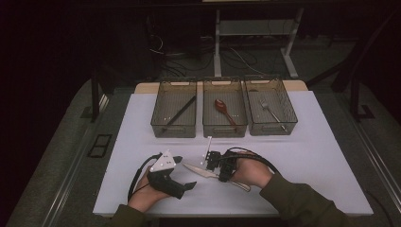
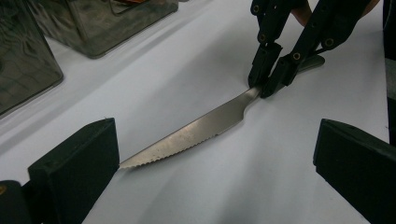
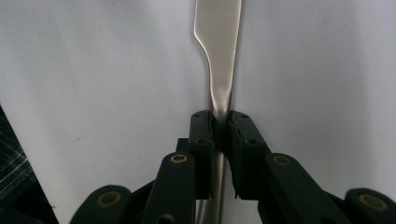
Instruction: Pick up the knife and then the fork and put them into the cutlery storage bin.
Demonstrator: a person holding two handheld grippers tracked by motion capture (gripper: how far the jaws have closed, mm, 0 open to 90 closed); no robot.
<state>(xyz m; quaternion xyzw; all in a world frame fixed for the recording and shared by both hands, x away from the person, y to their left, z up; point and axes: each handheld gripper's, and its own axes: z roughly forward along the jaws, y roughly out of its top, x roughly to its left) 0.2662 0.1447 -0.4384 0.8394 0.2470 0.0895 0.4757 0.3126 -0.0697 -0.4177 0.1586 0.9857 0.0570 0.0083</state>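
Right gripper (image 1: pixel 218 166) grips the knife (image 1: pixel 201 171) on the table (image 1: pixel 307 156).

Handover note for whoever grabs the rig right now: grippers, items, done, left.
Right gripper: shut on the knife at the neck where blade meets handle; knife lies on the white table.
Left gripper: open, holds nothing, aimed at the blade tip.
Three bins at the far edge: left bin holds a black stick, middle bin a spoon, right bin a fork.
Done: knife gripped.
Left: lift it and put it in a bin; which one I can't tell.
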